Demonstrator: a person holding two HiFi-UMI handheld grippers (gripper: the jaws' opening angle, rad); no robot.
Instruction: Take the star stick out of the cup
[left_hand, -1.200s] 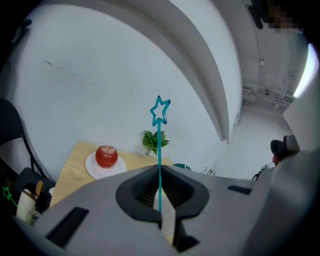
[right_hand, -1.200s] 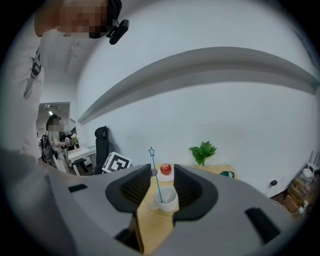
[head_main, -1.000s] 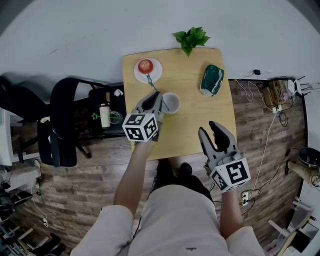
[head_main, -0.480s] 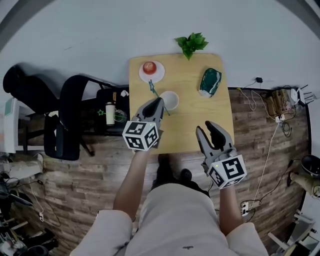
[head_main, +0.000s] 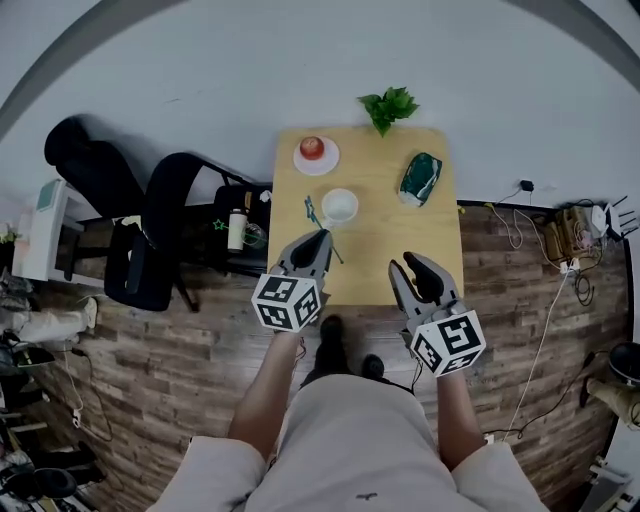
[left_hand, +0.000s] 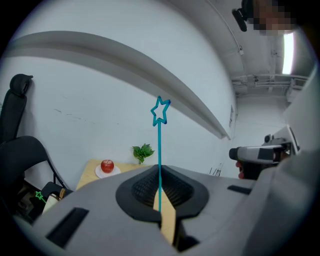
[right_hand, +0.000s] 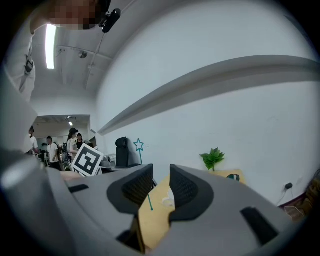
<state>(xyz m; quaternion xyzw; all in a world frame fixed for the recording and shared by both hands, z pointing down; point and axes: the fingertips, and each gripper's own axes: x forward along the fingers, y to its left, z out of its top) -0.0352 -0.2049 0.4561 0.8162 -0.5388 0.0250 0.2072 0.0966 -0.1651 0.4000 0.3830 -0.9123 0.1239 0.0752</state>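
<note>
My left gripper (head_main: 319, 237) is shut on the blue star stick (head_main: 312, 211), over the near left part of the wooden table (head_main: 385, 245). In the left gripper view the stick (left_hand: 159, 150) rises straight out of the closed jaws, its star on top. The white cup (head_main: 340, 206) stands just beyond and to the right, and the stick is clear of it. The right gripper view shows the stick (right_hand: 139, 148) hanging beside the cup (right_hand: 168, 199). My right gripper (head_main: 409, 266) hovers at the table's near edge. Its jaws are closing and nothing is between them.
A red apple on a white plate (head_main: 315, 153) sits at the far left of the table, a small plant (head_main: 390, 105) at the far edge and a green bag (head_main: 420, 178) at the right. Black chairs (head_main: 165, 215) and a bottle (head_main: 237, 228) stand to the left. Cables (head_main: 570, 235) lie on the floor at right.
My left gripper has drawn back from the cup toward the near table edge, taking the star stick with it. The right gripper's jaws have narrowed. The view has risen and widened.
</note>
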